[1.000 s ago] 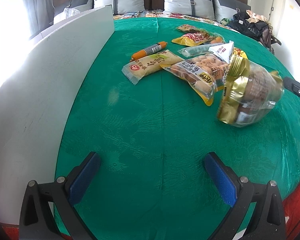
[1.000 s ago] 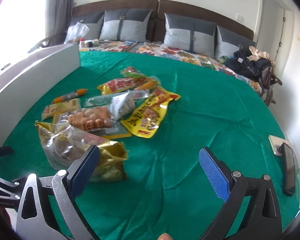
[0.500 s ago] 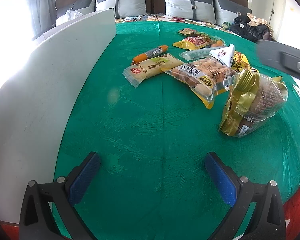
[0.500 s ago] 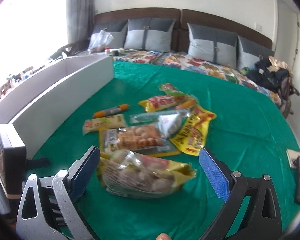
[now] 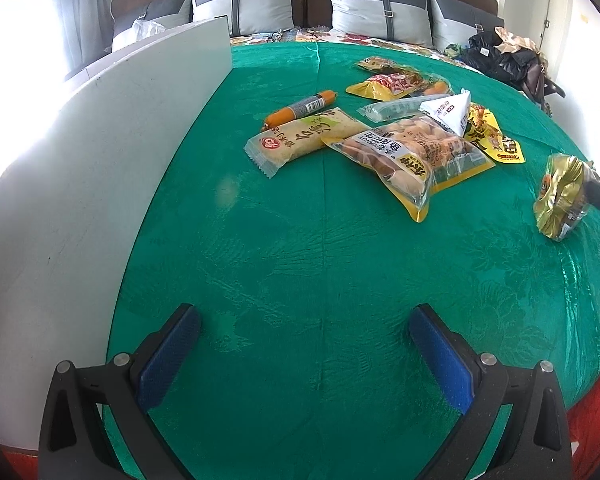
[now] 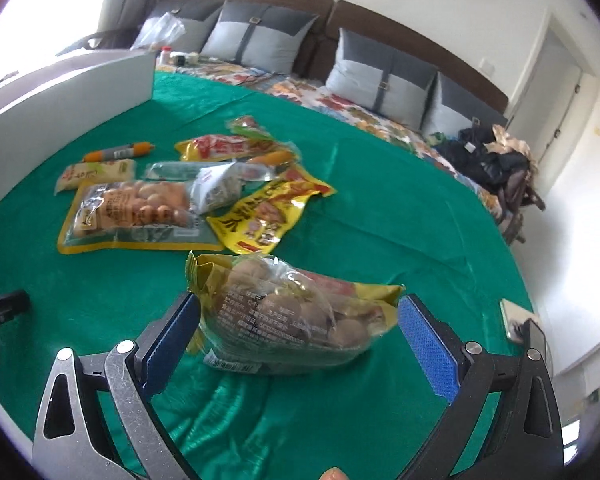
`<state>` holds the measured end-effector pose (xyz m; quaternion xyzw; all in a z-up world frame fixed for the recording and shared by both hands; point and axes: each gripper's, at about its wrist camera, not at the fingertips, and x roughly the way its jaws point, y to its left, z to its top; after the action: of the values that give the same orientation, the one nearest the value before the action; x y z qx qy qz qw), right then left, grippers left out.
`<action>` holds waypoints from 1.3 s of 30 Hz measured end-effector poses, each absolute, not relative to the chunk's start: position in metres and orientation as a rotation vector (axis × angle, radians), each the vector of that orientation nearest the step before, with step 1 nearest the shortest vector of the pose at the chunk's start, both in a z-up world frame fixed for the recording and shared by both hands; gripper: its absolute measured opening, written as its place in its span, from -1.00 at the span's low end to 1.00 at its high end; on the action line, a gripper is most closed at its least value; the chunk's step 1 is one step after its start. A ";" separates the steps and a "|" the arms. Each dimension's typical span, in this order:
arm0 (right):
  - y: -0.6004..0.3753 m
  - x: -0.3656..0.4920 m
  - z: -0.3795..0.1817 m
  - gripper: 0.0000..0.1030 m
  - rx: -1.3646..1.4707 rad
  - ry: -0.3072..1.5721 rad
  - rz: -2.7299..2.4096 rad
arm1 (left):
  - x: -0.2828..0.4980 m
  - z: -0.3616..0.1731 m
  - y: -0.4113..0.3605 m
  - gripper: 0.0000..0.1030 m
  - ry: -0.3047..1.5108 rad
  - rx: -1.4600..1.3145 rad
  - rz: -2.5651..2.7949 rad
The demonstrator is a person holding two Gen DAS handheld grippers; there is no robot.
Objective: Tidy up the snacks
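Note:
Snack packs lie on a green tablecloth (image 5: 308, 264). A gold-edged clear bag of round brown snacks (image 6: 288, 316) lies between the open fingers of my right gripper (image 6: 300, 336); it also shows at the right edge of the left wrist view (image 5: 560, 196). Farther off lie a peanut bag (image 6: 132, 212), a yellow pack (image 6: 268, 212), a white triangular pack (image 6: 216, 188), a pale cracker pack (image 5: 304, 140) and an orange sausage (image 5: 300, 108). My left gripper (image 5: 304, 356) is open and empty over bare cloth.
A white board (image 5: 80, 168) stands upright along the left side of the cloth. Grey pillows (image 6: 260, 36) and a headboard are at the back. A dark bag (image 6: 496, 164) lies at the far right. A phone (image 6: 536, 332) lies near the right edge.
My right gripper has swung right and closed in on the gold-edged bag, which now lies between its open fingers. In the left wrist view that bag has shifted toward the right edge.

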<state>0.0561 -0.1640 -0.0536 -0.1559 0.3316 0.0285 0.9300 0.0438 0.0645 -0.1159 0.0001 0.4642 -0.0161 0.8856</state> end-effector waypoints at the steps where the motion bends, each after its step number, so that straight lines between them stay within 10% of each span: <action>1: -0.172 0.048 -0.051 0.95 -0.275 0.666 0.056 | 0.044 -0.116 0.064 1.00 0.963 0.000 -0.033; 39: -0.189 0.057 -0.114 0.98 -0.060 0.858 0.080 | 0.157 -0.097 -0.034 0.98 1.007 0.323 -0.361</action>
<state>0.0570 -0.1891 -0.1143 -0.0291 0.4156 0.0387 0.9083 0.1568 -0.0338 -0.0968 0.1531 0.4776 -0.1713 0.8480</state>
